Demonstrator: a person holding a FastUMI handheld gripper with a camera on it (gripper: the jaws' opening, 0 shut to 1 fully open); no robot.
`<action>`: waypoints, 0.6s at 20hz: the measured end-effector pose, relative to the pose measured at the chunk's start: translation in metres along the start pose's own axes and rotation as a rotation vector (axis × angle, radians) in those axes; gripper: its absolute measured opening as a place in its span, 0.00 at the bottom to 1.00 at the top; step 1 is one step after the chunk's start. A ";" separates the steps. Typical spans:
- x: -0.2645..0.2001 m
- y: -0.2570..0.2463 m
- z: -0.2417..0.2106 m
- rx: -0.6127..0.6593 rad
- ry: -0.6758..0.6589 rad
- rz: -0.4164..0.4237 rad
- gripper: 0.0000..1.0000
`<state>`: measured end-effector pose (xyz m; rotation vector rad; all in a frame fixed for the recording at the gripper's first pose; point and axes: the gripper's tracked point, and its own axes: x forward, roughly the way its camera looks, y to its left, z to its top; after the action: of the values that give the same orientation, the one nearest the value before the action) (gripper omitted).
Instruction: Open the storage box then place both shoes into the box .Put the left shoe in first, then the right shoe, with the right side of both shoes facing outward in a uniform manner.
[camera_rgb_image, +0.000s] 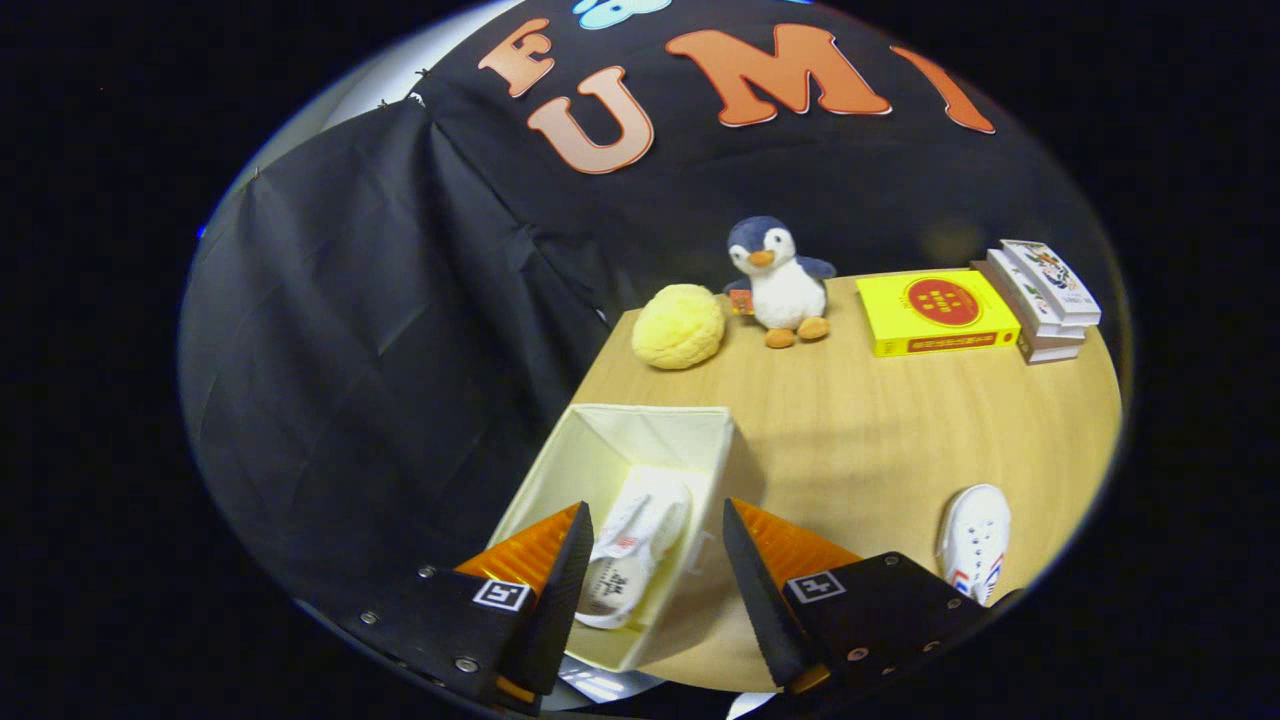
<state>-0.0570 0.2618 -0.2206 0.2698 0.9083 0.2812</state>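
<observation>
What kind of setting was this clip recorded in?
Likely a staged recording booth, not a real home: black cloth wall behind a wooden table with props, a plush penguin and an open storage box. The gripper is open above it.

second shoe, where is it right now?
Gripper view: the second shoe lies on the wooden table, outside the storage box, off to the right of the open tool.

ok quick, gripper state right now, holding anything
gripper: jaws open, holding nothing, poised above the storage box with one shoe lying inside it; the other shoe sits on the table.
</observation>
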 end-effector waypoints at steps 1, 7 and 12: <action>-0.005 -0.021 -0.003 -0.013 -0.005 -0.036 0.81; -0.045 -0.155 -0.056 0.003 0.040 -0.248 0.84; -0.068 -0.250 -0.120 0.015 0.155 -0.396 0.84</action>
<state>-0.1614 0.0190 -0.3277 0.0785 1.0949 -0.0722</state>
